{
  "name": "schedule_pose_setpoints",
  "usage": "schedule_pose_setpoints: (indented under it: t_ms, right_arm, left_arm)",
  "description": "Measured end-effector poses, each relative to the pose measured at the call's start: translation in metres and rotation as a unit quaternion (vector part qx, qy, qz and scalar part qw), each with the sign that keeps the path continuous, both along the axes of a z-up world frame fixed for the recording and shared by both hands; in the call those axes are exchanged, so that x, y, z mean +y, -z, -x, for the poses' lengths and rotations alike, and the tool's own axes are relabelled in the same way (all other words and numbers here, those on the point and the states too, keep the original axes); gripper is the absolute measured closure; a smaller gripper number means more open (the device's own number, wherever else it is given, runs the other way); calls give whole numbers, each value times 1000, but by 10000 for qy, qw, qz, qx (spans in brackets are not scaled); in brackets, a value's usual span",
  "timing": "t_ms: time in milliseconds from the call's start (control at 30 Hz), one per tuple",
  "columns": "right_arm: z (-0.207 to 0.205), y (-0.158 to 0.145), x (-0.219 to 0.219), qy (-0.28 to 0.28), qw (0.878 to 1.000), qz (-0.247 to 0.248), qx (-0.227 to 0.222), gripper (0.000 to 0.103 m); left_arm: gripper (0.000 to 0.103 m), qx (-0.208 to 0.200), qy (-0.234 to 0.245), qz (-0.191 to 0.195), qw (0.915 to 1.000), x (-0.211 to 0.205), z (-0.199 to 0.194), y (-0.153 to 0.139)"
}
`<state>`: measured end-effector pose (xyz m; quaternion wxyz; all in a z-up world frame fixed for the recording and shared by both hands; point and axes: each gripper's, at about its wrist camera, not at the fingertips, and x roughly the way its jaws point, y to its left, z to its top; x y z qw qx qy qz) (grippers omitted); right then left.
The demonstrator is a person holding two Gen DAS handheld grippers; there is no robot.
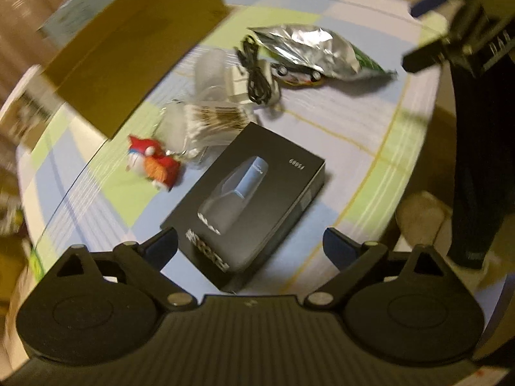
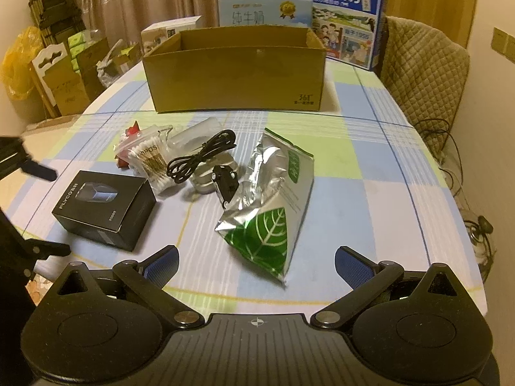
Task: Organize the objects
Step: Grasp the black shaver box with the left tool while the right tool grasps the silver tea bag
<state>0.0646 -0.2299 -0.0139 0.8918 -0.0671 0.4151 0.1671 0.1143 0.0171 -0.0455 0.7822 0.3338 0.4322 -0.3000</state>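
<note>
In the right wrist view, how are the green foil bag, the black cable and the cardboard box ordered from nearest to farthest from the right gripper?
From the right gripper:
1. Green foil bag, just ahead, slightly right.
2. Black cable, mid-table, left of centre.
3. Cardboard box, at the far end.

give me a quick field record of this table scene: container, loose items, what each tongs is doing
container: open cardboard box, far side of table
loose items: black shaver box, foil pouch, black cable, cotton swab bag, toy car, red plush toy
left tongs: open, above shaver box, holding nothing
right tongs: open, near foil pouch, holding nothing
</note>
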Motion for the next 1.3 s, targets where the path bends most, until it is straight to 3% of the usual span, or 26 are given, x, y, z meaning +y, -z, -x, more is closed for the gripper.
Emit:
schedule_pose_setpoints:
  t_ms: [300, 467, 600, 667, 800, 867, 1000, 1167, 1200, 1233, 1267, 1300]
  right_arm:
    - [-37, 17, 11, -338, 9991, 221, 158, 2]
    - [-57, 27, 13, -317, 9988, 262, 282, 2]
    - [-70, 33, 14, -207, 9988, 259, 354, 2]
    - [-74, 35, 15, -153, 9989, 294, 345, 2]
    - [-79, 38, 14, -37, 9990, 294, 347, 2]
    - [-80, 39, 15, -34, 9988, 299, 380, 2]
    - [-83, 44, 18, -96, 9984, 362, 428, 2]
    - [-89, 48, 18, -72, 9980, 465, 416, 2]
    - [-90, 47, 16, -18, 9979, 512, 408, 7]
    - [-92, 48, 13, 11, 9975, 527, 480, 26]
    - [-93, 49, 10, 117, 9967, 606, 522, 38]
    - [-93, 49, 8, 211, 9963, 696, 457, 38]
  left_arm:
    - [9, 361, 935, -316, 9945, -13, -50, 8]
    - [12, 737, 1080, -462, 9903, -21, -66, 14]
    - [13, 923, 630, -325, 9932, -24, -73, 13]
    - [13, 1091, 37, -84, 9940, -23, -78, 10]
    - [15, 1546, -986, 571, 9814, -25, -82, 6]
    - [13, 1510, -990, 599, 9817, -31, -79, 5]
    - [12, 1276, -725, 246, 9889, -46, -75, 10]
    - [22, 1328, -654, 193, 9888, -50, -76, 15]
    - [23, 1325, -680, 198, 9886, -50, -76, 15]
    - [23, 1324, -712, 198, 9884, -50, -76, 14]
    - [23, 1338, -768, 219, 9878, -50, -76, 14]
    - [23, 1354, -831, 244, 9870, -50, -76, 15]
